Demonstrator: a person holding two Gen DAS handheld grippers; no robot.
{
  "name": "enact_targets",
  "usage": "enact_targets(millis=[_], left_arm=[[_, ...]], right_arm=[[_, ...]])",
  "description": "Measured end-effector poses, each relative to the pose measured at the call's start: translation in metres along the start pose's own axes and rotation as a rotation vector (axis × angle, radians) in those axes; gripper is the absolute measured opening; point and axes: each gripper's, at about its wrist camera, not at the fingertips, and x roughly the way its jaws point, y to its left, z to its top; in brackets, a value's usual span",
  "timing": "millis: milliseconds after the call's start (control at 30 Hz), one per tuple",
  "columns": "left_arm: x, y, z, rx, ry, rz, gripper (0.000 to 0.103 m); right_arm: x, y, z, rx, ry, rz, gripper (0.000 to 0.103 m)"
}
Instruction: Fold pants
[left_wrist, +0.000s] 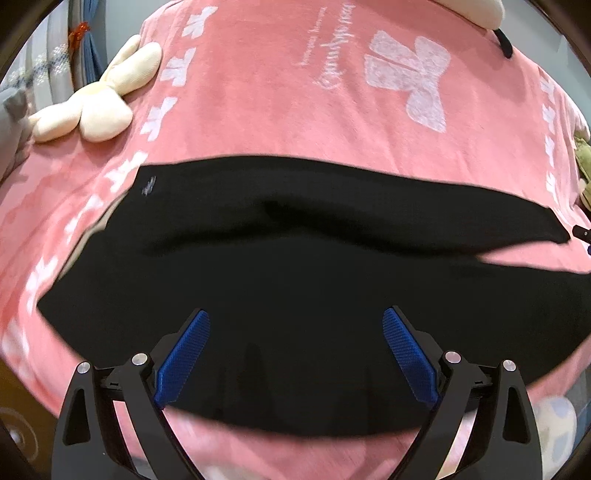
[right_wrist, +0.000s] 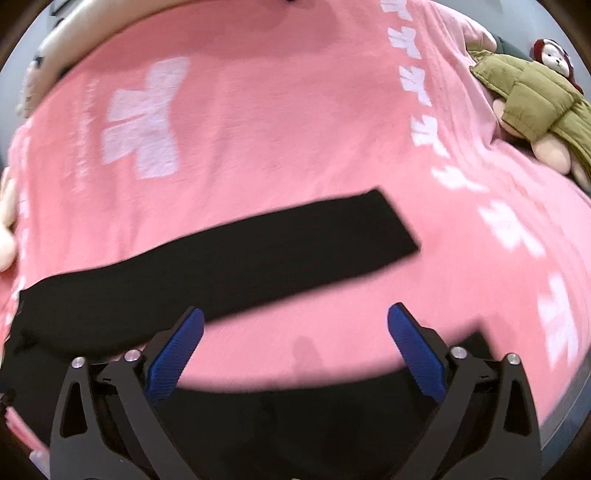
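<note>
Black pants (left_wrist: 295, 266) lie spread flat on a pink blanket (left_wrist: 280, 110), waist end to the left, the two legs running right. My left gripper (left_wrist: 295, 317) is open and empty, hovering over the near leg. In the right wrist view the far leg (right_wrist: 258, 254) stretches to its cuff at centre right, and the near leg (right_wrist: 314, 417) lies under the gripper. My right gripper (right_wrist: 295, 314) is open and empty above the pink blanket (right_wrist: 295, 129) in the gap between the two legs.
A cream plush toy (left_wrist: 103, 99) lies at the blanket's left edge. A plush doll in an olive jacket (right_wrist: 535, 103) lies at the right edge. A black strap (left_wrist: 504, 42) lies at the far right. The bed's near edge runs just below the pants.
</note>
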Motion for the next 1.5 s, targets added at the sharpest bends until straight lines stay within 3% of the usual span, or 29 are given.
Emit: enact_targets(millis=[100,200,400,467,633,700,767,800,867,900,933,1100,1300,1400,1500], left_arm=[[0.029,0.027,0.038,-0.033,0.011,-0.001,0.093],[0.058,0.064,0.081,-0.105,0.000,0.030,0.093],[0.137,0.155,0.161,-0.249,0.010,0.210,0.093],[0.156,0.183,0.177,-0.325,0.029,0.213,0.093],[0.213,0.250,0.183,-0.600,0.172,0.155,0.093],[0.216,0.256,0.184,-0.608,0.136,0.208,0.092],[0.222,0.255,0.185,-0.569,0.150,0.204,0.089],[0.223,0.252,0.185,-0.541,0.149,0.220,0.076],[0.221,0.242,0.185,-0.444,0.142,0.254,0.025],[0.219,0.238,0.183,-0.402,0.154,0.249,0.016],[0.215,0.236,0.182,-0.393,0.145,0.230,0.013],[0.162,0.237,0.182,-0.404,0.037,0.175,0.009],[0.052,0.223,0.175,-0.390,-0.043,0.060,0.009],[0.005,0.216,0.145,-0.355,-0.038,0.044,0.009],[-0.028,0.218,0.100,-0.352,0.001,0.047,0.009]], right_arm=[[0.051,-0.018,0.034,-0.029,0.042,-0.052,0.087],[0.089,-0.035,0.054,0.001,0.067,-0.068,0.087],[0.148,-0.062,0.083,0.100,0.154,-0.105,0.088],[0.156,-0.063,0.092,0.105,0.139,-0.120,0.092],[0.174,-0.057,0.099,0.104,0.179,-0.111,0.095],[0.178,-0.051,0.098,0.079,0.185,-0.133,0.096],[0.179,-0.043,0.097,0.041,0.184,-0.148,0.093],[0.179,-0.039,0.096,0.028,0.183,-0.145,0.088],[0.176,-0.030,0.095,-0.009,0.175,-0.152,0.053],[0.172,-0.026,0.095,-0.011,0.177,-0.096,0.039],[0.170,-0.024,0.095,-0.010,0.181,-0.080,0.023],[0.128,-0.007,0.102,-0.057,0.090,-0.068,0.018],[0.023,-0.024,0.098,-0.056,-0.046,0.048,0.018],[-0.019,-0.048,0.078,-0.051,-0.051,0.086,0.018],[-0.042,-0.071,0.041,-0.050,-0.011,0.061,0.018]])
